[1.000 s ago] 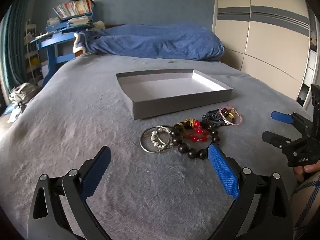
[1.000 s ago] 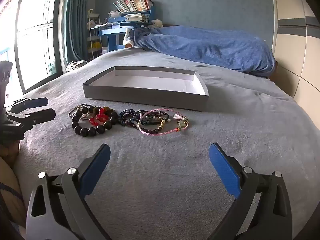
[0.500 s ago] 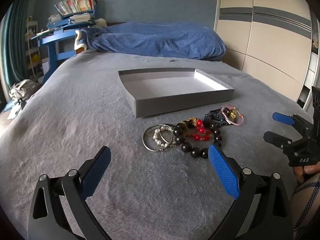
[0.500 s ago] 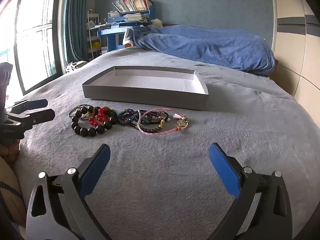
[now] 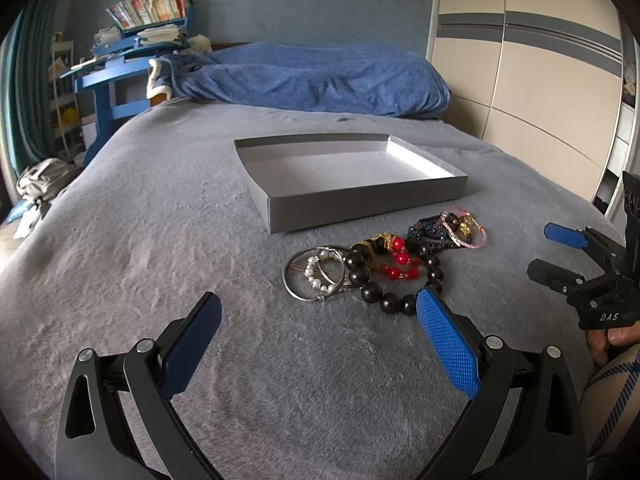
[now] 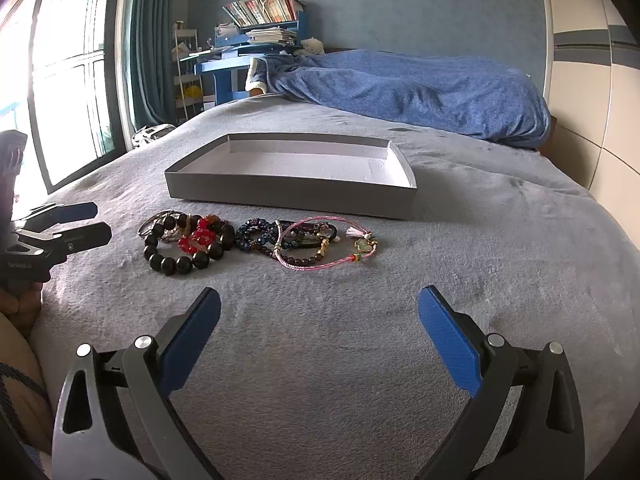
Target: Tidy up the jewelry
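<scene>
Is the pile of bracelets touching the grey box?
Apart. In the right wrist view a strip of bare grey blanket shows between the bracelets and the near wall of the grey box.

Count on the grey bedspread (image 6: 400,320): one shallow grey box (image 6: 288,194), empty; just in front of it one cluster of bracelets (image 6: 256,240), individual count uncertain where they overlap; two grippers, left gripper (image 5: 318,336) and right gripper (image 6: 318,332).
</scene>
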A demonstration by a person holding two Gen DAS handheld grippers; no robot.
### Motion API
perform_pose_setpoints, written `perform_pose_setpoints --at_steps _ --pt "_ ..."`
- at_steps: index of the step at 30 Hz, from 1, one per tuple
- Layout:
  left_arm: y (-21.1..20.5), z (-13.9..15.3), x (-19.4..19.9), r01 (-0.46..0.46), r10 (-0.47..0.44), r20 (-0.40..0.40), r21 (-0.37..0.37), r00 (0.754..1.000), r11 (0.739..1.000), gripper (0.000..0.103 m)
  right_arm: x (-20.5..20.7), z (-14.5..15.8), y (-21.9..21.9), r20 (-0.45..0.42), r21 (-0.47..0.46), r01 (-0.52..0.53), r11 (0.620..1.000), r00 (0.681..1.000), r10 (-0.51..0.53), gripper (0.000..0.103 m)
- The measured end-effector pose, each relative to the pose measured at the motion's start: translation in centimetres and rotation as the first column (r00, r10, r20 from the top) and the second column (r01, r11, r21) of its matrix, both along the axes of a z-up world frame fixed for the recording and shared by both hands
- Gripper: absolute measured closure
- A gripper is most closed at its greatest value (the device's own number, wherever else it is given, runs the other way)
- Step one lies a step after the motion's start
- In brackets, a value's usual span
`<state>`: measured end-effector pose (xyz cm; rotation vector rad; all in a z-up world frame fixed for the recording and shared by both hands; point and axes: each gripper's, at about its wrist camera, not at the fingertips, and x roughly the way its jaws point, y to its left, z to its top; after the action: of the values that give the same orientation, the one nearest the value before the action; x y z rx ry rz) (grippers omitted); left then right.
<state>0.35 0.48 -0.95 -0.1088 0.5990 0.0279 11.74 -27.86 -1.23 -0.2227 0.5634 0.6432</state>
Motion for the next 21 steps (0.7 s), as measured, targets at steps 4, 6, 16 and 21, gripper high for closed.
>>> perform_pose_setpoints --at_steps 4,6,16,21 --pt "0.03 0.0 0.01 0.0 0.0 -0.001 0.0 1.0 1.0 0.006 0.02 -0.01 0.0 -0.001 0.002 0.0 1.0 1.0 0.0 0.005" --pt "0.03 0.02 0.0 0.0 0.0 -0.001 0.0 1.0 1.0 0.006 0.05 -0.02 0.0 -0.002 0.003 0.0 1.0 1.0 0.0 0.005" --pt "-0.69 -0.52 0.28 0.002 -0.002 -0.006 0.008 1.0 1.0 0.006 0.09 0.02 -0.1 -0.004 0.006 0.0 1.0 1.0 0.0 0.005" --pt "-0.68 -0.49 0.29 0.003 -0.003 -0.007 0.008 1.0 1.0 0.006 0.08 0.03 -0.08 -0.004 0.007 0.001 1.0 1.0 -0.001 0.005"
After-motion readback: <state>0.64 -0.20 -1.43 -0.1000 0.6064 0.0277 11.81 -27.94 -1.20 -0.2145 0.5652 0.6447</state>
